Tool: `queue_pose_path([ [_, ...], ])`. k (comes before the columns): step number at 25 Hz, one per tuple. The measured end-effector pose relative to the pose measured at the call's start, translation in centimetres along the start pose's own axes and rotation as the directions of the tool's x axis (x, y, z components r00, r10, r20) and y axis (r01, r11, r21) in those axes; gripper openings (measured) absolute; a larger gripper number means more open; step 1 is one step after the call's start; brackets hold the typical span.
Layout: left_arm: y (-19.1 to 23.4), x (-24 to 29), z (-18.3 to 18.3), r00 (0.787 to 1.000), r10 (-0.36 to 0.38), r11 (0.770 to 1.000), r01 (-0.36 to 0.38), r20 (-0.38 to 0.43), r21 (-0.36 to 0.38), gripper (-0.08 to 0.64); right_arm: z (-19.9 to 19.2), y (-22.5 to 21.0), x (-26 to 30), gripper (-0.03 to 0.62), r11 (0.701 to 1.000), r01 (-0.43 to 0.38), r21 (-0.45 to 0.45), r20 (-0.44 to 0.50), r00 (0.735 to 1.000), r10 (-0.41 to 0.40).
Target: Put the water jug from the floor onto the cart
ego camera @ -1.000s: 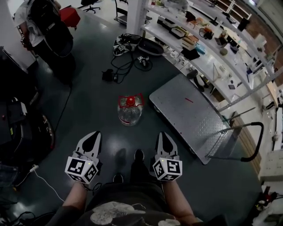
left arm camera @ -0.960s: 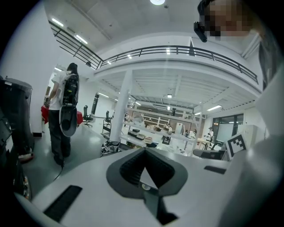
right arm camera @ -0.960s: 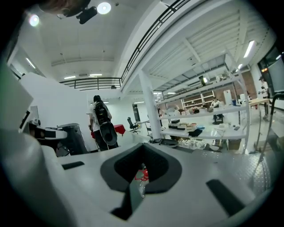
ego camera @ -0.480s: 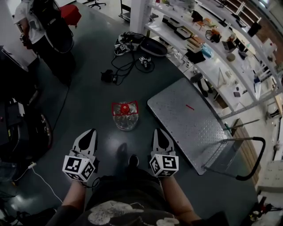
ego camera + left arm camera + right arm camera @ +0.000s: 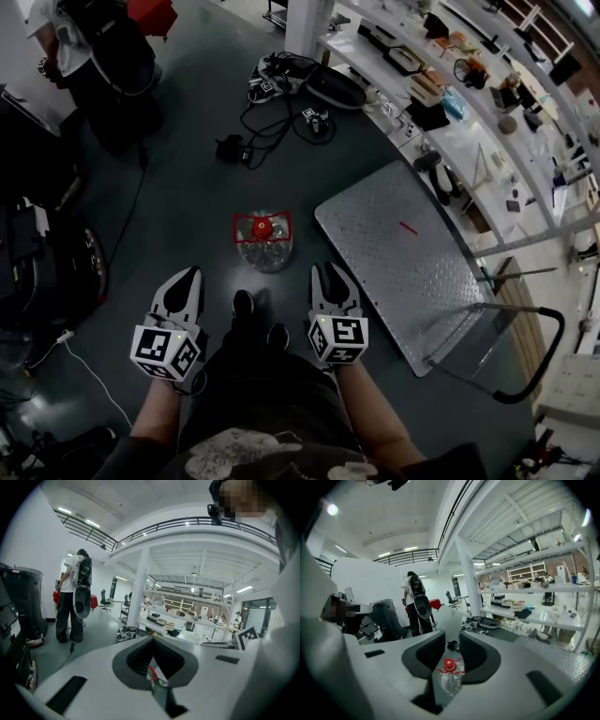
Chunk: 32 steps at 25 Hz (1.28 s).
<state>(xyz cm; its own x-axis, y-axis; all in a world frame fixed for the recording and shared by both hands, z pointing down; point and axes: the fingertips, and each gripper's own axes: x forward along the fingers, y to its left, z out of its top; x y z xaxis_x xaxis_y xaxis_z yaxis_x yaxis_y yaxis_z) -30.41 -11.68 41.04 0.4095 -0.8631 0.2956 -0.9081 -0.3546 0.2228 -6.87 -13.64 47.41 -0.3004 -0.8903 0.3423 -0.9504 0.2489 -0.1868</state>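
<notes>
Left fingers (image 5: 136,660) seemingly together, right fingers (image 5: 476,656) just opened (nothing between), water jug (image 5: 263,241) ahead, apart from both.

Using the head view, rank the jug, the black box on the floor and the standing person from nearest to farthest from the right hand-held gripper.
The right hand-held gripper has just been opening its jaws, with nothing between them.
1. Jug, just ahead, to its left.
2. Black box, farther along the floor.
3. Person, far upper left.
</notes>
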Motion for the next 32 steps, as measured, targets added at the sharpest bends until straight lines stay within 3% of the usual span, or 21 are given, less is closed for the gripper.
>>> queue_pose_path([
  [8,3.0,4.4,-2.3,0.999,-0.002,1.0,0.001,-0.051,-0.021,0.009,-3.5,-0.3,4.6,0.103,1.0,0.008,-0.006,-0.161,0.987,-0.008],
  [13,6.0,8.9,-4.3,0.996,-0.014,1.0,0.013,-0.086,-0.013,0.009,-5.8,-1.1,9.6,0.106,0.998,0.054,-0.018,-0.202,0.978,-0.056],
  [20,10.6,14.8,-8.9,0.986,-0.035,0.998,0.025,-0.164,-0.061,0.009,-10.8,-2.8,17.4,0.144,0.992,0.129,-0.003,-0.282,0.951,-0.125],
  [32,15.5,22.8,-16.2,0.963,-0.055,0.996,0.033,-0.265,-0.089,0.009,-20.6,-5.6,27.2,0.163,0.985,0.169,-0.037,-0.478,0.862,-0.166],
])
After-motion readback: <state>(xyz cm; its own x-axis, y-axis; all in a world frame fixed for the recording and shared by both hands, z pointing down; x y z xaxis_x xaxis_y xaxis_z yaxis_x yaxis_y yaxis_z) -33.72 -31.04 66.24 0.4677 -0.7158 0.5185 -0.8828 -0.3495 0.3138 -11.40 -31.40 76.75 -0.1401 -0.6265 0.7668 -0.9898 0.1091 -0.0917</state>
